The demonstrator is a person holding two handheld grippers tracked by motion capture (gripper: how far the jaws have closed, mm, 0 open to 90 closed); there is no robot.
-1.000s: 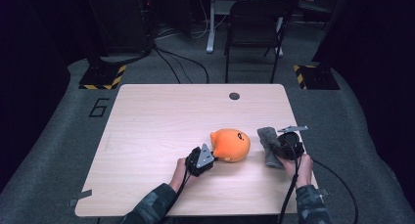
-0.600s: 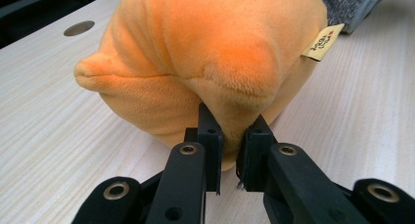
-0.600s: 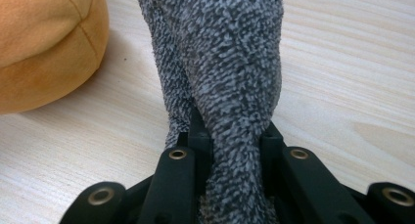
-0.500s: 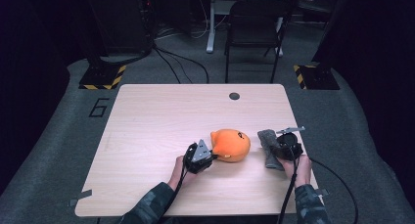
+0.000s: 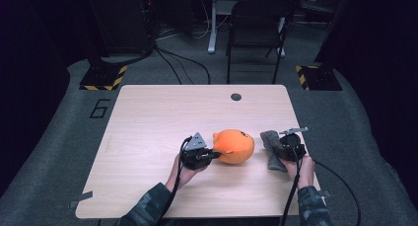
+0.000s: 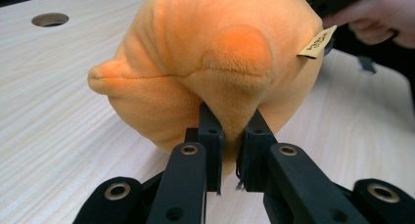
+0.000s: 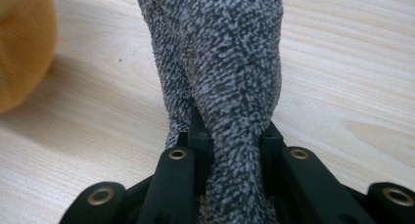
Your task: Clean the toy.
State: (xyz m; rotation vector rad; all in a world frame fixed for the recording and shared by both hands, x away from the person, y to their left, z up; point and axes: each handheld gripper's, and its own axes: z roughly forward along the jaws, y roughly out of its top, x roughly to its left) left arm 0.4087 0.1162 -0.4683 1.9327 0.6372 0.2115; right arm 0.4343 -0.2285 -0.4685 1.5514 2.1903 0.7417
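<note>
Left fingers (image 6: 230, 150) pinch the orange plush (image 6: 210, 62), right fingers (image 7: 232, 155) clamp the grey sock (image 7: 230, 72), its end cut off

Camouflage sleeves (image 5: 148, 212); black jaws with brass rivets.

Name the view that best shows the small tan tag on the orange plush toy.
The left gripper view: the tan tag sticks out from the orange plush toy, close and sharp. The high view shows the toy with a tiny dark mark; the right gripper view catches the toy's edge.

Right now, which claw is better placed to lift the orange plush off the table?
Left. The left claw already pinches a fold of the orange plush; the right claw is clamped on the grey cloth.
</note>
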